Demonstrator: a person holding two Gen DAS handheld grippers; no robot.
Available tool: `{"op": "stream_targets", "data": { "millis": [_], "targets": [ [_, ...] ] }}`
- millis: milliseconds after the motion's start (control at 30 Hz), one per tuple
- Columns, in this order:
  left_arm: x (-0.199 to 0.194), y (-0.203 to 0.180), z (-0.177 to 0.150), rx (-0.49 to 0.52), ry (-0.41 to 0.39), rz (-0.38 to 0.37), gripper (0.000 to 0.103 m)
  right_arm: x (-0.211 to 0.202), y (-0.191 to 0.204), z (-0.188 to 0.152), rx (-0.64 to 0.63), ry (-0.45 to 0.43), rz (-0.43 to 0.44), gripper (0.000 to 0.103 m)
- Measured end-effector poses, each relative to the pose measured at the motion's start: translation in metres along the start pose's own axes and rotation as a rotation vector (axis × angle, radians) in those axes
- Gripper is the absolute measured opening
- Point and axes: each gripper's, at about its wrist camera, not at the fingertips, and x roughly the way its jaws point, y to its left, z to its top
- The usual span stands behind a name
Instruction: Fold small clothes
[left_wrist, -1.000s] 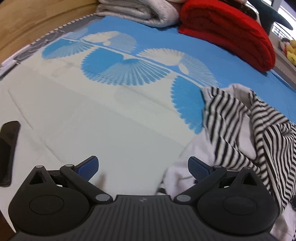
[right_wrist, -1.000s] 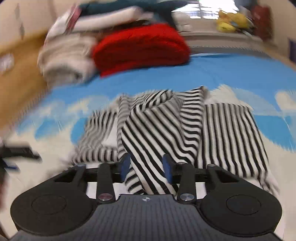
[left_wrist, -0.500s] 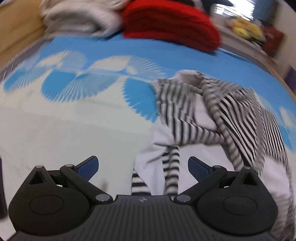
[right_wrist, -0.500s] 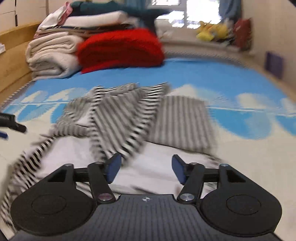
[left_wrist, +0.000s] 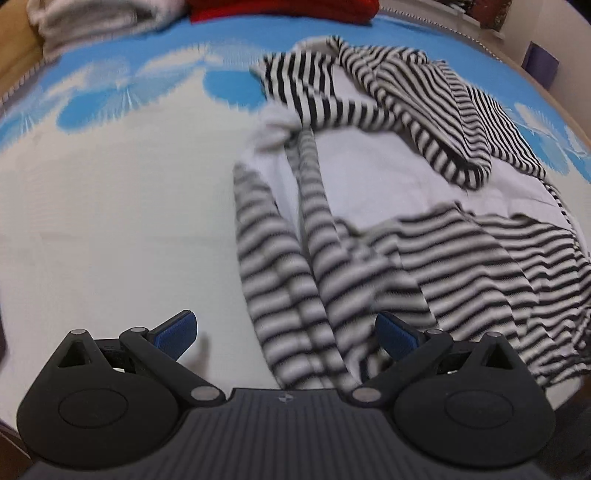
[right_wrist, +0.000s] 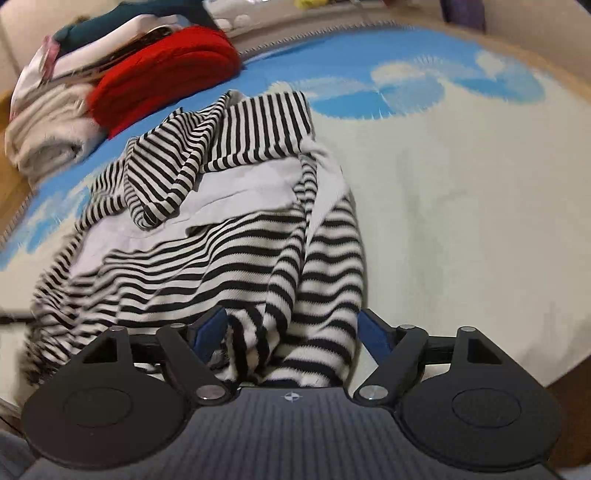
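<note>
A crumpled black-and-white striped garment (left_wrist: 424, 236) with white inner fabric lies on the blue and cream bed cover (left_wrist: 110, 206). My left gripper (left_wrist: 286, 334) is open, and a striped sleeve runs between its fingers without being pinched. In the right wrist view the same garment (right_wrist: 221, 236) lies bunched, its near striped end between the fingers of my right gripper (right_wrist: 293, 330), which is open around the cloth and not closed on it.
A folded red blanket (right_wrist: 166, 79) and a stack of folded white and dark textiles (right_wrist: 55, 122) sit at the far side of the bed. The bed's wooden edge (right_wrist: 565, 376) shows at lower right. Cream cover (right_wrist: 461, 206) lies right of the garment.
My right gripper let go of the striped cloth and opened wide, then moved down over its near end. My left gripper swung right, bringing the garment between its fingers.
</note>
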Motion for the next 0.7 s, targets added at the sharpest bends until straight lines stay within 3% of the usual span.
{"op": "stream_targets", "data": {
  "millis": [167,267,700],
  "targets": [
    [0.011,-0.004,-0.015,-0.087,0.043,-0.047,0.103,0.013,-0.013,0.004,0.205,0.085,0.059,0.08],
    [0.019,-0.005,-0.02,-0.138,0.069,-0.073,0.103,0.015,-0.012,0.003,0.196,0.096,0.059,0.081],
    [0.028,-0.024,-0.02,-0.02,0.052,0.02,0.103,0.027,-0.008,-0.002,0.12,0.145,0.047,0.093]
  ]
}}
